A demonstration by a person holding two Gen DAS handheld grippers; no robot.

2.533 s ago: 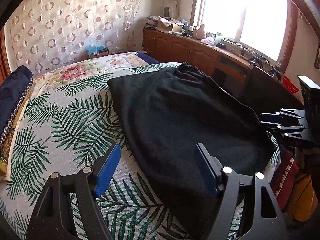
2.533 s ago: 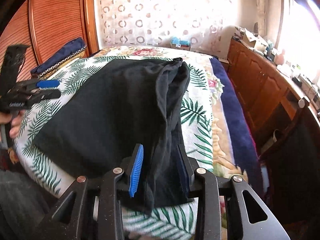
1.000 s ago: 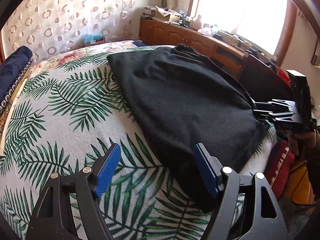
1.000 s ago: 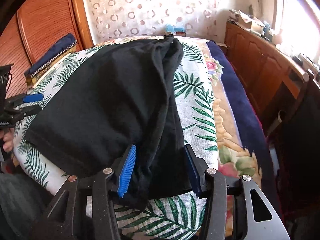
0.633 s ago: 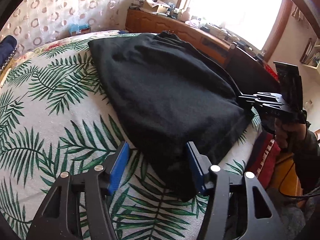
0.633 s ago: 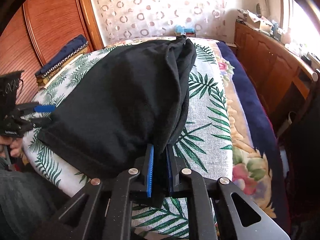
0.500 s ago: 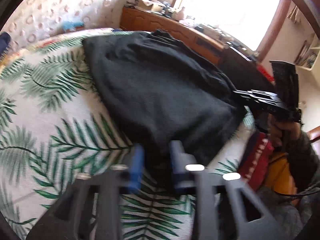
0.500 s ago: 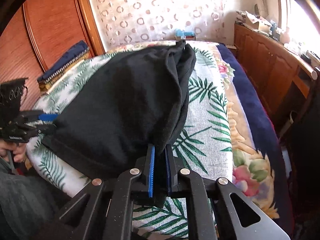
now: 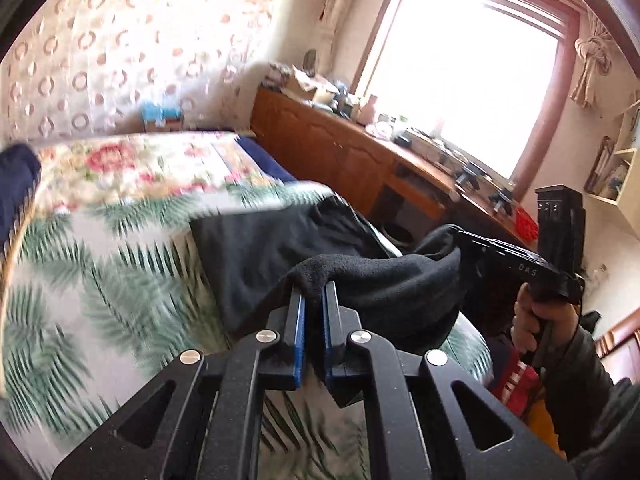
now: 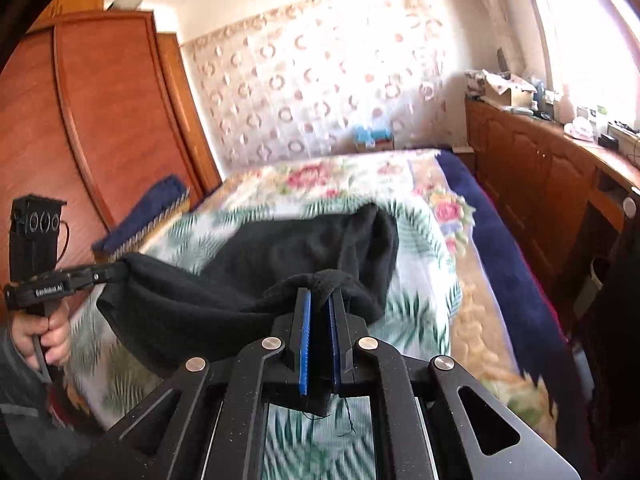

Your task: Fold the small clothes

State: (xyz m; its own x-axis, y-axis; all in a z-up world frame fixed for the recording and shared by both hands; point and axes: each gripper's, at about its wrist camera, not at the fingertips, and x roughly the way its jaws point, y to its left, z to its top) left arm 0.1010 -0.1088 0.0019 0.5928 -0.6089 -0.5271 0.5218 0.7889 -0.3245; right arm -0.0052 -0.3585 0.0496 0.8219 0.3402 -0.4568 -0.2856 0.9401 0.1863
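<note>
1. Now both grippers are clenched on the garment; 2.5 s ago the left gripper stood released above the bedspread, and the right gripper straddled the cloth with its jaws apart.
2. Since 0.5 s ago the near hem has risen off the bed: it spans centre frame as a sagging band, a corner pinched between each pair of blue pads.
3. In the left view, the right gripper grips the hem's other corner at centre right. In the right view, the left gripper grips its corner at centre left.
4. The garment's far part lies on the bedspread, at mid frame.
5. Edges: the bed's right edge borders a wooden cabinet; a narrow aisle separates them. A wardrobe stands at upper left in the right view.
6. Open bedspread lies beyond the garment, toward the curtain.
7. Containers: a blue box sits beyond the bed's far end; contents cannot be determined.
</note>
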